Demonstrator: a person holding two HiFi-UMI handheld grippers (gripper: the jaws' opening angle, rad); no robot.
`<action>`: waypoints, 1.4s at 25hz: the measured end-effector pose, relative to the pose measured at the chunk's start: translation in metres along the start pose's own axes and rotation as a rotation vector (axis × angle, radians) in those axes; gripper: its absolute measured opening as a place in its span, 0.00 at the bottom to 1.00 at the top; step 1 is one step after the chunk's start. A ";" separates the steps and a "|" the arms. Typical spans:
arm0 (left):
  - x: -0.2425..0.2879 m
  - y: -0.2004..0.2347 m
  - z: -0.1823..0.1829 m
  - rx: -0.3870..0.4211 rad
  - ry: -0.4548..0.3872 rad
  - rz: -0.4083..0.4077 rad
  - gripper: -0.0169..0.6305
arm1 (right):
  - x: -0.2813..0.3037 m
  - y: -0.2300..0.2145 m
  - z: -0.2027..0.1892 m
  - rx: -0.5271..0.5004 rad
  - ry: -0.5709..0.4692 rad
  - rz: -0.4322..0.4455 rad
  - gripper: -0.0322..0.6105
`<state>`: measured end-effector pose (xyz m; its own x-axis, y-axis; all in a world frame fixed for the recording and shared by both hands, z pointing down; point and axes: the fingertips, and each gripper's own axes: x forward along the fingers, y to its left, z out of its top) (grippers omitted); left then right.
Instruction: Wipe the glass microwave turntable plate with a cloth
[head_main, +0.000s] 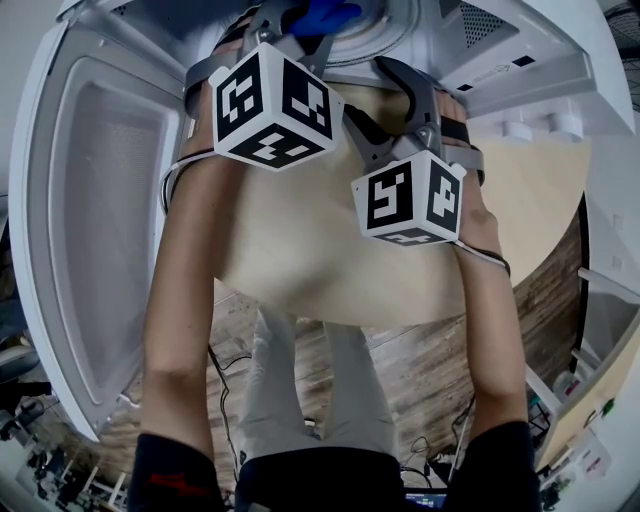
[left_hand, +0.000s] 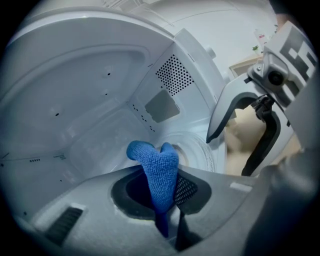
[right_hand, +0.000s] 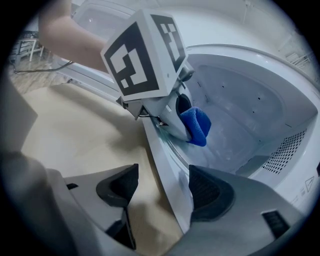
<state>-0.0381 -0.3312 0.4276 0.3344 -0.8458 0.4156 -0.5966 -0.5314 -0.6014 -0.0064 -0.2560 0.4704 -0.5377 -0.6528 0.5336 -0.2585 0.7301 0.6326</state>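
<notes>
- Two hand-held grippers: the left hand-held gripper (left_hand: 162, 200) and the right hand-held gripper (right_hand: 162, 192).
- Two marker cubes (head_main: 275, 105), one on each hand-held gripper.
- One blue cloth (left_hand: 160, 165).
- One microwave (left_hand: 75, 100), with one door (head_main: 90, 230).
- One glass plate (left_hand: 200, 152) in the microwave.
- One perforated vent (left_hand: 174, 75) on the microwave's inner wall.
- One grey panel (left_hand: 161, 106) just below the vent.
- One pale worktop (head_main: 330, 260).
- One person, showing two bare forearms (head_main: 180, 300).
</notes>
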 end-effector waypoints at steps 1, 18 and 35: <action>-0.001 0.002 -0.003 -0.004 0.007 0.008 0.11 | 0.000 0.000 0.000 0.000 0.000 0.000 0.51; -0.007 0.020 -0.023 -0.022 0.059 0.054 0.11 | 0.000 0.001 -0.002 -0.001 0.010 0.004 0.51; -0.005 0.016 -0.021 -0.015 0.068 0.041 0.11 | 0.002 0.001 -0.005 -0.030 0.037 -0.003 0.44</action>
<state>-0.0647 -0.3347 0.4302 0.2595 -0.8613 0.4368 -0.6196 -0.4954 -0.6088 -0.0037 -0.2575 0.4744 -0.5064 -0.6627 0.5517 -0.2360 0.7219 0.6505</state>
